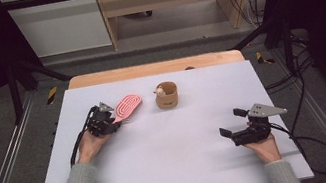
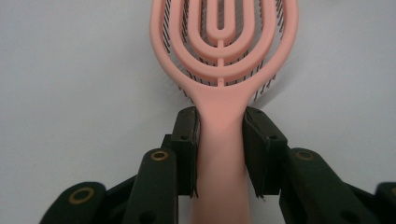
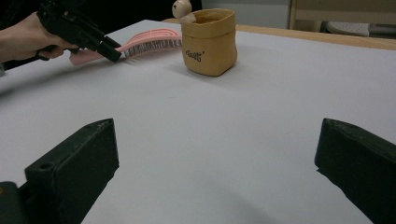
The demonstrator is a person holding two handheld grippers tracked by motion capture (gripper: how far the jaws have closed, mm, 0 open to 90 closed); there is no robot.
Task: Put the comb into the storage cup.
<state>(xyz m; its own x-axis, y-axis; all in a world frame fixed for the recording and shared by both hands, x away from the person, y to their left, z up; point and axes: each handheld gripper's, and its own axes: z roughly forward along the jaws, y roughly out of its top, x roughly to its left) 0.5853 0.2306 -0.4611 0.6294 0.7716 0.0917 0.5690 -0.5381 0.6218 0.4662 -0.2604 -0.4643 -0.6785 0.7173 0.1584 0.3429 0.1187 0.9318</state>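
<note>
White table (image 1: 160, 143) bears a pink looped-rib hairbrush (image 2: 224, 56), bristles down.

High view overlooks the table (image 1: 171, 151); gripper views sit low, sharing it.

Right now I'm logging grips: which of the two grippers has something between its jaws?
The left gripper: its jaws are shut on the pink hairbrush handle. The right gripper is open over bare table.
</note>
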